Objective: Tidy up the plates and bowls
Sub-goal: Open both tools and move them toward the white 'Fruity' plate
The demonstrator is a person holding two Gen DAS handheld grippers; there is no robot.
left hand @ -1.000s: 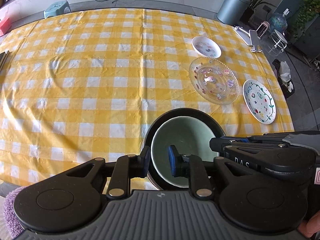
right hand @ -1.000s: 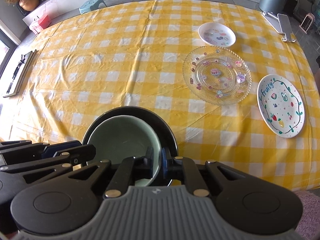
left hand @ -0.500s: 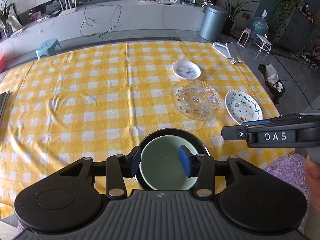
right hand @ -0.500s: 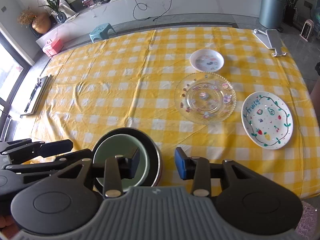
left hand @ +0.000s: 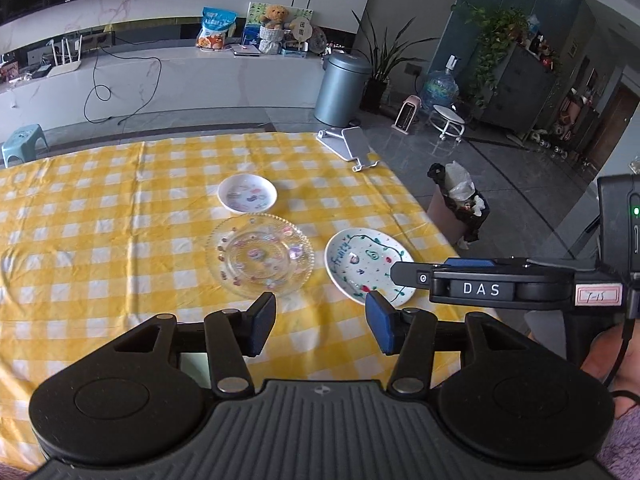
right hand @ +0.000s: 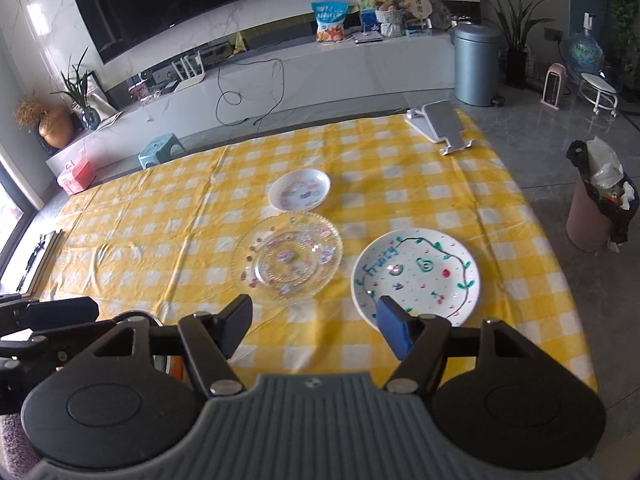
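Hand-held gripper (left hand: 320,322) (left) level, jaws apart, perhaps above tablecloth (left hand: 120,240).

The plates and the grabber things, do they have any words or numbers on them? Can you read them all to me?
"Fruity": in blue on the white painted plate.
"DAS": white letters on the side of the right gripper, seen from the left wrist view.
Pink sticker beside it: handwritten, too unclear to read.
Snack bag on the far counter: print too small to read.
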